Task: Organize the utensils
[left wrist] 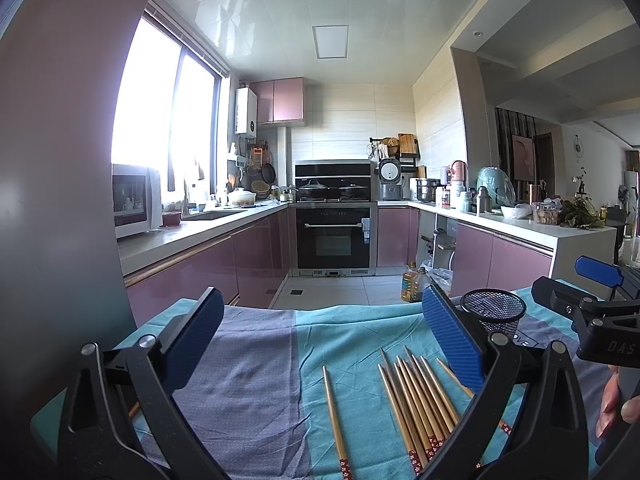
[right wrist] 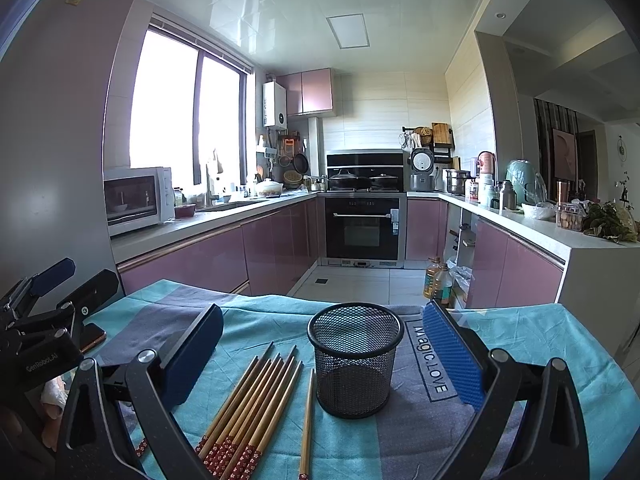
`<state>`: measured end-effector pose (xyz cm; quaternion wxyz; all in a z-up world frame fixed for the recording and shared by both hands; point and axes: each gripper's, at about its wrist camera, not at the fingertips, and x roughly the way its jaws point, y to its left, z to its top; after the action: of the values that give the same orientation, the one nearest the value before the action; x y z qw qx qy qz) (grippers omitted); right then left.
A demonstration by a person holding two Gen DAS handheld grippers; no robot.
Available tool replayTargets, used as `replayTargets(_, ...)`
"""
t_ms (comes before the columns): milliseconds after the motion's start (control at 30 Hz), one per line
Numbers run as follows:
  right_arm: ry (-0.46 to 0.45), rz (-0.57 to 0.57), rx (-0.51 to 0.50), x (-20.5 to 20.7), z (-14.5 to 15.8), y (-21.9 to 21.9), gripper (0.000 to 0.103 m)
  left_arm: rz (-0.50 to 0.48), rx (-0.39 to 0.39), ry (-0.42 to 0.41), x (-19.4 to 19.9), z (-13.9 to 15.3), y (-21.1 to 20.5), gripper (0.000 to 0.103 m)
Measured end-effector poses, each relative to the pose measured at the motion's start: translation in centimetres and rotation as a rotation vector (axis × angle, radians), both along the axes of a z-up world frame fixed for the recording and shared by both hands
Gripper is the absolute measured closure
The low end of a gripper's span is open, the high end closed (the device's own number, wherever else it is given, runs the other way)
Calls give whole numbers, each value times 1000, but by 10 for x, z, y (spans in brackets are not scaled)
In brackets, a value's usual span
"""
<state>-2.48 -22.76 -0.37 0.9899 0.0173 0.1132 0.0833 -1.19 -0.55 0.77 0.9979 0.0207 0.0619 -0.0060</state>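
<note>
Left gripper [left wrist: 320, 344]: jaws spread wide, holding nothing; hovers low over the cloth-covered counter [left wrist: 248, 360].
Right gripper [right wrist: 324, 348]: jaws spread wide, holding nothing; the mesh cup [right wrist: 354, 364] stands upright between its two fingers in its own view.
Chopstick bundle [right wrist: 252, 404]: lies flat on the cloth, sticks side by side and touching, just left of the cup; patterned red ends toward the cameras, tips pointing away toward the kitchen.
Single chopstick [right wrist: 307, 420]: lies alone between the bundle and the cup, near the cup's base, on roughly the same axis.
Stray chopstick [left wrist: 334, 420]: in the left view, one stick lies apart to the left of the bundle [left wrist: 416, 400]; whether it is the same single stick cannot be told.
Long axis versus jaws: sticks run roughly along each gripper's forward line, so either pair of jaws would close across them.
Nearer hand, judged: bundle sits inside the left gripper's span, against its right finger; the right gripper is centred on the cup.
Task progress, judged: cup appears empty; no stick placed yet.
</note>
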Motion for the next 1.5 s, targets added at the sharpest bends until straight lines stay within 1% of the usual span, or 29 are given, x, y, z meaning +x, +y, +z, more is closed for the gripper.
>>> replayTargets(933, 11, 2, 7, 0, -2, -2, 6, -5, -4, 0, 1, 1, 0, 5)
replayTargets(1167, 19, 10, 6, 0, -4, -3, 6, -11, -4, 11, 3, -2, -2, 5)
replayTargets(1267, 47, 24, 4, 4, -5, -4, 6, -16, 0, 32, 9, -5, -2, 5)
replayTargets(1367, 111, 52, -15, 10, -14, -3, 6, -24, 12, 73, 15, -12, 1, 5)
replayTargets(1433, 163, 73, -29, 16, -20, -2, 6, -34, 25, 125, 22, -17, 3, 5)
replayTargets(1500, 236, 100, -35, 24, -31, -1, 6, -41, 27, 183, 31, -24, 7, 5)
